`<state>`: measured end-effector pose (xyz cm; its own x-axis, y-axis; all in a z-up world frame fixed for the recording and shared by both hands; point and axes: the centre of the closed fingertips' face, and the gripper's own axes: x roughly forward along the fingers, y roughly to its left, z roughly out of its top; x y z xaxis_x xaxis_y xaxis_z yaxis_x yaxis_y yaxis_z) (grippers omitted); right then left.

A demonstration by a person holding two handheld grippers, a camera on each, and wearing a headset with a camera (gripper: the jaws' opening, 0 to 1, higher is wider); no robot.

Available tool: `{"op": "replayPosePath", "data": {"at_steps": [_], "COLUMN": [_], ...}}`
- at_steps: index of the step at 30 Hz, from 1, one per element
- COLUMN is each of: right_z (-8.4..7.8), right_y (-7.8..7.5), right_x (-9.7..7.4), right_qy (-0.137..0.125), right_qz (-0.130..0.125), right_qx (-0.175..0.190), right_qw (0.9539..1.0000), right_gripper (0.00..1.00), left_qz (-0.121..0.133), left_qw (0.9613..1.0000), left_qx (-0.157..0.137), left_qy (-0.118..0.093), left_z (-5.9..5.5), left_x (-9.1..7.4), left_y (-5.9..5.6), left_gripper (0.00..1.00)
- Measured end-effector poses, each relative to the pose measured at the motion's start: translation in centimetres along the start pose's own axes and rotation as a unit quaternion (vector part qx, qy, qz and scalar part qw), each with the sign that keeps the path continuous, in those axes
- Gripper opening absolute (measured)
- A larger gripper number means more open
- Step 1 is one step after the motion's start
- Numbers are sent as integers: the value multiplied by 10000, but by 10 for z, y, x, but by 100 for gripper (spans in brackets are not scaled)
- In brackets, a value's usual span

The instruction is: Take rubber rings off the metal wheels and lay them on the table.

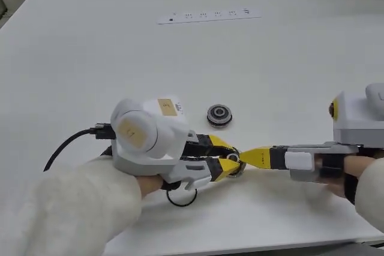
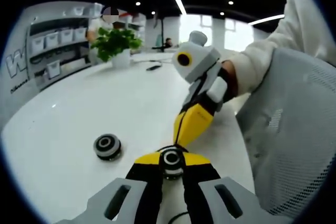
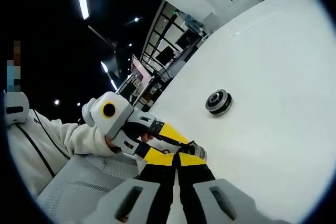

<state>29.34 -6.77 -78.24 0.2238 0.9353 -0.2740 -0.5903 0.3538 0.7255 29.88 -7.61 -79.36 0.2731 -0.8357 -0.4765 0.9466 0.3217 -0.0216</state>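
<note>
On a smooth white office worktop (image 1: pixel 288 58), the left gripper (image 1: pixel 231 162) clamps a round metal wheel (image 2: pixel 171 160) while the right gripper's (image 1: pixel 243 159) yellow jaws press together at its rim.

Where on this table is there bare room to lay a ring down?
Bare table spreads between the power strip and the loose wheel, and right of that wheel, beyond the right gripper. Crowded: the front edge, where the left gripper clamps the held wheel, the right gripper meets it, and a ring lies.
</note>
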Motion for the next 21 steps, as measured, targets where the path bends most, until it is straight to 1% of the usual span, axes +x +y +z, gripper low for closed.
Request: {"op": "replayPosePath", "data": {"at_steps": [3,5,6,7,8,10,11,12,14,16,18,21], "right_z": [0,0,1,1,1,1,1,1,2,3,6,7], "right_y": [-1,-2,-3,-4,-4,-5,-5,-5,-4,-3,-1,0], "right_x": [0,-1,-1,-2,-2,-2,-2,-2,-3,-3,-4,-5], "right_qy": [-5,-20,-27,-39,-46,-50,-57,-60,-80,-104,-156,-171], "right_qz": [-24,-55,-63,-72,-84,-95,-81,-82,-68,-64,-47,-66], "right_qx": [-7,-13,5,14,31,70,91,95,106,124,150,151], "right_qw": [10000,10000,10000,10000,9999,9999,9999,9999,9999,9998,9998,9997], "right_gripper": [0,0,0,0,0,0,0,0,0,0,0,0], "left_qz": [8,50,51,20,15,-7,-44,-62,-98,-114,-124,-112], "left_qw": [9999,9997,9993,9983,9983,9986,9990,9991,9985,9982,9982,9982], "left_qx": [100,167,282,511,541,505,414,399,483,529,533,567], "left_qy": [77,191,256,279,231,174,137,142,221,240,227,158], "left_z": [0,0,0,2,5,10,12,13,11,12,15,21], "left_x": [0,-1,-2,-2,-3,-3,-3,-3,-3,-4,-6,-9], "left_y": [-1,-2,-2,-3,-5,-7,-8,-8,-10,-10,-10,-9], "left_gripper": [15,15,15,16,18,18,18,19,21,22,23,27]}}
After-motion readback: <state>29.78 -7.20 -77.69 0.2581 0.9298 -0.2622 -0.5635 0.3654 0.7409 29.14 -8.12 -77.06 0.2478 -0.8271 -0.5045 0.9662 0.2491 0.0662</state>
